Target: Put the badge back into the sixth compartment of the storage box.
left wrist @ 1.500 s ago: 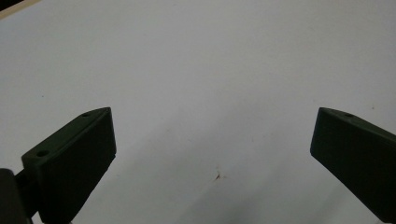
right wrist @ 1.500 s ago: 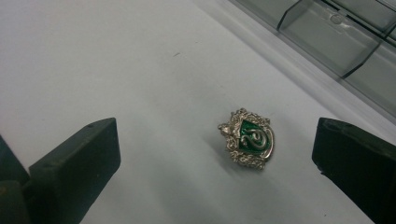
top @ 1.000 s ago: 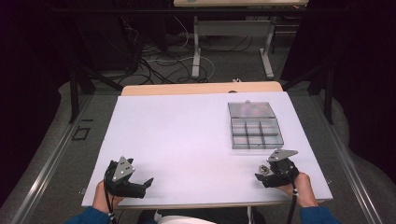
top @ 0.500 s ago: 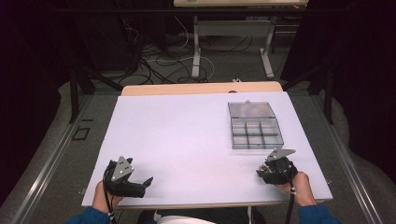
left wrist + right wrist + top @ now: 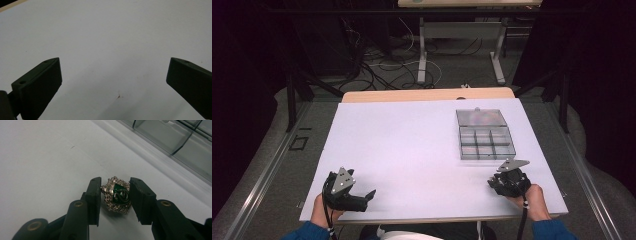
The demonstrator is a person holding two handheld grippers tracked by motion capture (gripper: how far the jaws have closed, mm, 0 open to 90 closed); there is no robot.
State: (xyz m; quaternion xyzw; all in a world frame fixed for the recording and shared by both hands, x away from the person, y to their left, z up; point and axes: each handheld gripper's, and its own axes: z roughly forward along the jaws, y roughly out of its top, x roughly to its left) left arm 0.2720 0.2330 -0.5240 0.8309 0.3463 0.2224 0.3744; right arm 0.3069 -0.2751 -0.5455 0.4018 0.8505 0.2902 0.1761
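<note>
The right gripper (image 5: 115, 195) pinches a brooch (image 5: 116, 194) — ornate silver filigree around a glossy green centre — its jaws having just been closing.

A white-topped table (image 5: 412, 145) with a pale wooden far edge stands on a grey floor (image 5: 277, 165) in a dim, dark-walled room. Beyond it, tangled black cables (image 5: 372, 70) lie on the floor around the white legs of a second desk (image 5: 462, 35). Black stand legs (image 5: 294, 95) flank the table.
</note>
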